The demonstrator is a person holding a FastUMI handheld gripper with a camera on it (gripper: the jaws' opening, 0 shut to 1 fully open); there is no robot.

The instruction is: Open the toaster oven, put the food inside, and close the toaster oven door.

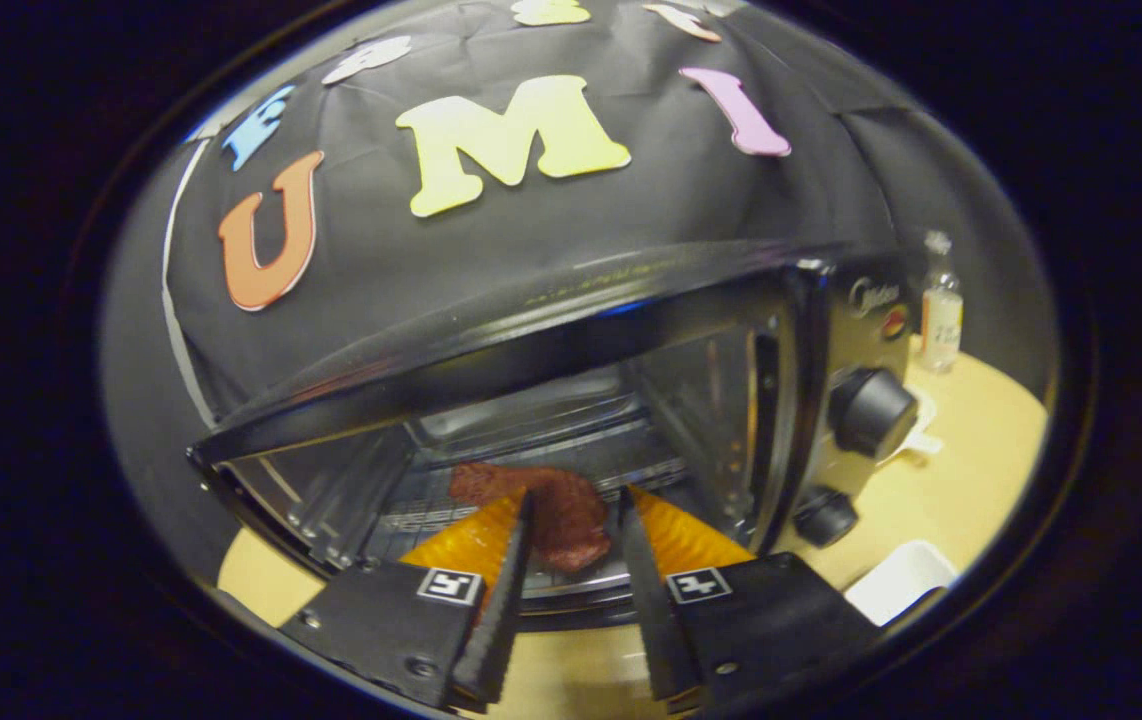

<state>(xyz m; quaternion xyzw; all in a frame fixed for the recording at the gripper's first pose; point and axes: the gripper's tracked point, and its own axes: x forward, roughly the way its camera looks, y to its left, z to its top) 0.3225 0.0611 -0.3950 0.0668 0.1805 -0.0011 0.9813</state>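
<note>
Two fingers of hand-held gripper (pixel 573 497) parted, flanking red meat piece (pixel 543 507) on toaster oven (pixel 571 400) rack at twelve o'clock; contact unclear.

Staged recording booth; black cloth wall (pixel 551 250); toaster oven (pixel 571 400) on tabletop (pixel 971 450)

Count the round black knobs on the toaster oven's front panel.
2. The upper round black knob is larger; the lower round black knob sits beneath it, right of the open gripper. Others may be hidden.

Tan table (pixel 971 450); toaster oven (pixel 571 400), bottle (pixel 941 320) (clear)
</note>
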